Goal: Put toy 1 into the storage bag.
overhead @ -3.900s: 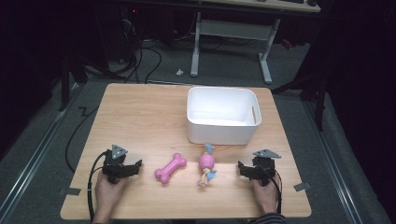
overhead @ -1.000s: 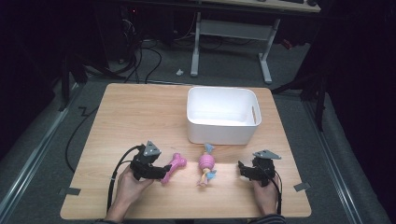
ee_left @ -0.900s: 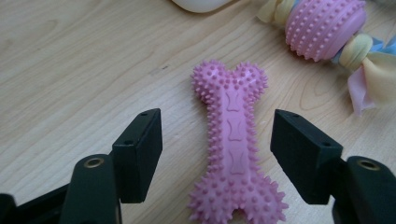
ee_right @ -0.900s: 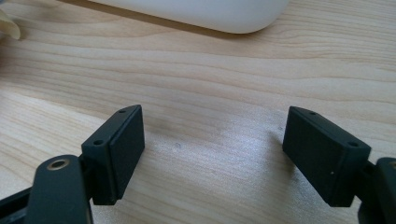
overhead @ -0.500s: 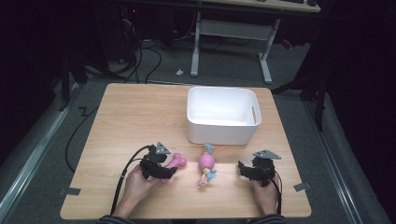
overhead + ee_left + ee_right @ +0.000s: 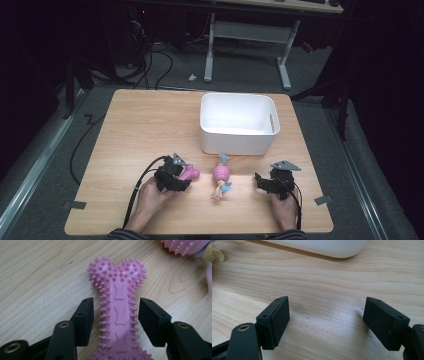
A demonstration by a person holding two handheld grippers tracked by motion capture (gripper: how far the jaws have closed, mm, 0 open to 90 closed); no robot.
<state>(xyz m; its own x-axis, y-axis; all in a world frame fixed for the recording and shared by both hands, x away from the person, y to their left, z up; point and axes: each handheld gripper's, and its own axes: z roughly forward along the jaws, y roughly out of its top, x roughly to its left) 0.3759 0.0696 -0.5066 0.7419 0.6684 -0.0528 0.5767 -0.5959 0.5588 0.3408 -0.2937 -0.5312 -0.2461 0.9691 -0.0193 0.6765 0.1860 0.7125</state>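
Landmark: the white rectangular plastic bin (image 6: 238, 123), standing toward the far side of the pale wooden counter (image 6: 135, 125).

Nearest the person, at the counter's near edge and well on the near side of the bin:

- Left gripper (image 6: 183, 176), black, held in the person's left hand (image 6: 150, 196), on the near left of the bin. Its jaws have just been closing and stand on either side of the shaft of the pink spiked rubber bone toy (image 6: 117, 312). In the left gripper view a narrow gap shows between each black pad and the toy's spikes, so the jaws are apart and not pressing. The bone lies flat on the counter, its lobed end toward the bin.
- Right gripper (image 6: 260, 182), black with a grey three-cornered plate, held in the person's right hand (image 6: 285, 210), on the near right of the bin. Its jaws stand wide apart over bare wood, nothing between them.

Between the two grippers, just on the near side of the bin's front wall:

- Second toy, a pink spiked ball with blue and yellow ends (image 6: 221, 176), lying apart from the bone and from both grippers.

Beyond the bin, off the counter: grey floor (image 6: 240, 65) and the legs of a metal desk (image 6: 250, 35).
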